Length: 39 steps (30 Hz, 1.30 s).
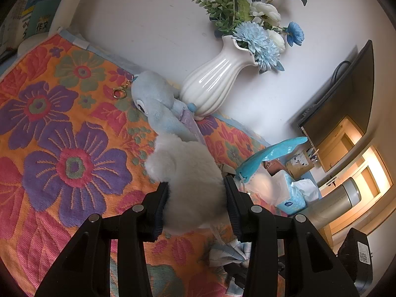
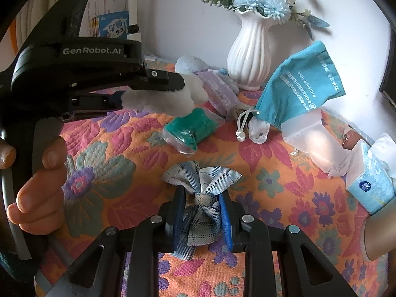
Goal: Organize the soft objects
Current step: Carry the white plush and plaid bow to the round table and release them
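My left gripper (image 1: 196,198) is shut on a white fluffy plush (image 1: 190,175), lifted a little above the floral cloth (image 1: 61,148). From the right wrist view the same left gripper (image 2: 153,91) grips the white plush (image 2: 168,99) at left, a hand on its handle. My right gripper (image 2: 201,212) is shut on a blue-grey plaid fabric bow (image 2: 203,188) just over the cloth. A light blue plush toy (image 1: 153,101) with a keyring lies beyond the white plush, against the vase. A green item in a clear pouch (image 2: 193,128) lies mid-cloth.
A white ribbed vase (image 1: 212,84) of blue and white flowers stands at the back by the wall. A teal drawstring bag (image 2: 299,86), a translucent box (image 2: 314,138) and a blue tissue pack (image 2: 371,188) sit to the right. Books (image 1: 37,7) stand at far left.
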{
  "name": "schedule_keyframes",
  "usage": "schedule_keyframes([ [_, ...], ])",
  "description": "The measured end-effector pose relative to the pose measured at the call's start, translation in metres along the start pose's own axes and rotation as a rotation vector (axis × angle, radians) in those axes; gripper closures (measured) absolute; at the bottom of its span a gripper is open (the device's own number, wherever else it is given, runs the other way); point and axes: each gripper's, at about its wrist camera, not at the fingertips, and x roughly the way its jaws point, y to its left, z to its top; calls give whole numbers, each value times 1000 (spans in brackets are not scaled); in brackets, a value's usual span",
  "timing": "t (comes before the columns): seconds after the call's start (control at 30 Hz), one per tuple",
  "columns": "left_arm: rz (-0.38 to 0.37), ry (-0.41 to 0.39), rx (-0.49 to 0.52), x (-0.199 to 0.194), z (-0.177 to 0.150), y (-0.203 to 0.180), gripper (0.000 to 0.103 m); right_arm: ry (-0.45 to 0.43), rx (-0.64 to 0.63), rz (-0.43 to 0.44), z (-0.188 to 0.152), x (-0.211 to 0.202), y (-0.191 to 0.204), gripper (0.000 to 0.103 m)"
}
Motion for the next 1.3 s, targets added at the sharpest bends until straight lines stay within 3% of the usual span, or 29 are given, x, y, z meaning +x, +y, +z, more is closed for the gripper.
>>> schedule_keyframes([
  [0.27, 12, -19, 73, -7, -5, -18, 64, -17, 56, -26, -3, -14, -11, 78],
  [0.53, -70, -42, 176, -51, -33, -69, 64, -4, 193, -9, -24, -61, -48, 78],
  [1.0, -218, -50, 329, -92, -58, -167, 64, -183, 328, -64, -36, -172, -92, 78],
  [1.3, -355, 40, 456, -79, -87, -240, 64, -336, 487, -172, -62, -255, -161, 78],
])
